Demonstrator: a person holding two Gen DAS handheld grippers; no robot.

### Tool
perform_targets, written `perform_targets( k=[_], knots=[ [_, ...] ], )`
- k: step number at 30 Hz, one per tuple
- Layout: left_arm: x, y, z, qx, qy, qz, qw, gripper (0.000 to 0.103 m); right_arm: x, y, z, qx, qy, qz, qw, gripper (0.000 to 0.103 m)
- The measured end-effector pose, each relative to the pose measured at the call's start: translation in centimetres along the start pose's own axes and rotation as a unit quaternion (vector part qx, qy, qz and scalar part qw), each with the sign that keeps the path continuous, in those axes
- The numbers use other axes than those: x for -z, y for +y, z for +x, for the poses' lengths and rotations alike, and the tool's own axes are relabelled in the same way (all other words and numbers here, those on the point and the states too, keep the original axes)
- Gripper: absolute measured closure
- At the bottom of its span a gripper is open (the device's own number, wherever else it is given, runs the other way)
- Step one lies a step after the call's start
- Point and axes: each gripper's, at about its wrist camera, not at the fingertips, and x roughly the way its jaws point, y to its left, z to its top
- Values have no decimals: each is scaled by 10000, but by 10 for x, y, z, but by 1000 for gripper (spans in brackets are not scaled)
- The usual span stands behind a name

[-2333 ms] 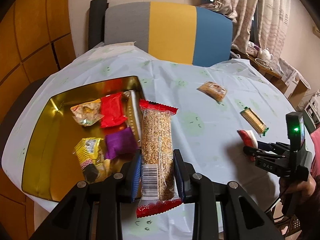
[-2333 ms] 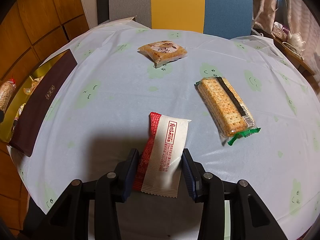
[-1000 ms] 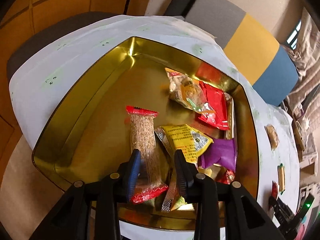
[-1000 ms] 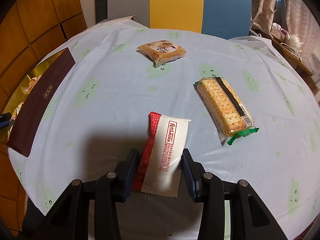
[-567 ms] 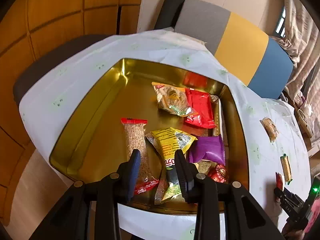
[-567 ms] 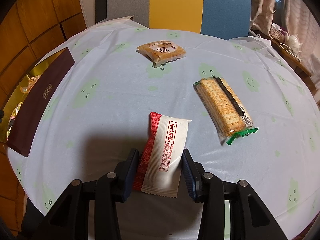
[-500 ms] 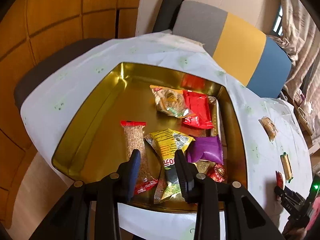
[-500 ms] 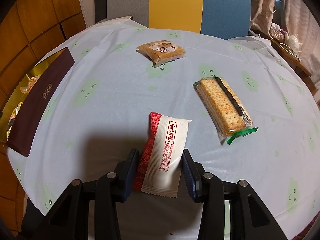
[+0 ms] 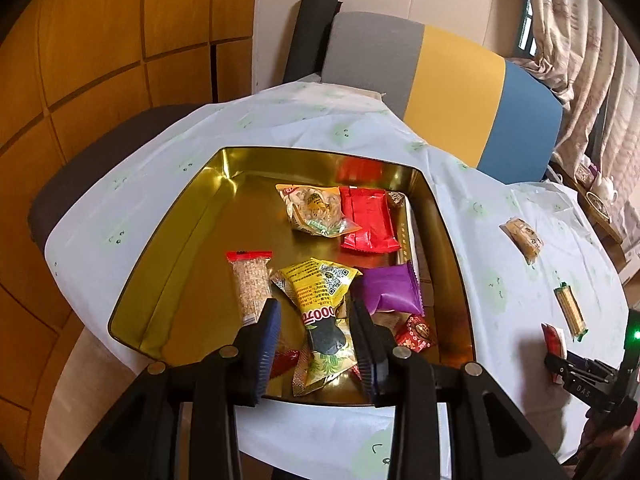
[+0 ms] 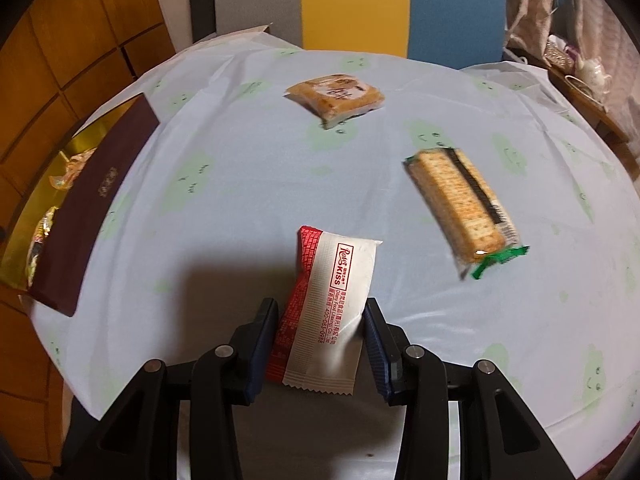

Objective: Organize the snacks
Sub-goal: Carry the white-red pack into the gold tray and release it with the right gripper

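Observation:
A gold tin (image 9: pixel 168 216) holds several snacks: a grain bar (image 9: pixel 250 284), a yellow packet (image 9: pixel 320 300), a purple packet (image 9: pixel 390 292), a red packet (image 9: pixel 368 220) and a clear nut packet (image 9: pixel 312 208). My left gripper (image 9: pixel 316 332) is open and empty, raised above the tin's near edge. My right gripper (image 10: pixel 320 328) is shut on a red-and-white wafer packet (image 10: pixel 332 304) held just above the table; it also shows in the left wrist view (image 9: pixel 554 340). A cracker pack (image 10: pixel 460 204) and a cake packet (image 10: pixel 336 94) lie on the tablecloth.
The tin's dark brown lid (image 10: pixel 96 196) leans along the tin's right side. A grey, yellow and blue chair back (image 9: pixel 440 80) stands behind the table. A side table with a teapot (image 10: pixel 592 70) is at the far right. Wood panelling is on the left.
My left gripper let go of the grain bar in the tin, then rose and drew back. My right gripper has lifted slightly with the wafer packet.

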Motion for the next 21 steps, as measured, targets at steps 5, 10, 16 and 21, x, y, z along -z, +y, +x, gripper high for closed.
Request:
perform_targets(
  k=[5, 10, 16, 21],
  knots=[
    [2, 1, 0, 4, 13, 33, 10000, 67, -6, 19, 1, -318, 128, -107, 9994, 60],
    [2, 8, 1, -27, -1, -64, 10000, 67, -23, 47, -9, -816, 30, -217, 9964, 61],
    [1, 24, -1, -165, -94, -275, 9994, 67, -47, 112, -36, -1501, -221, -839, 9849, 61],
    [3, 34, -2, -262, -77, -363, 9990, 67, -59, 181, -42, -1904, -265, -1395, 9714, 61]
  ],
)
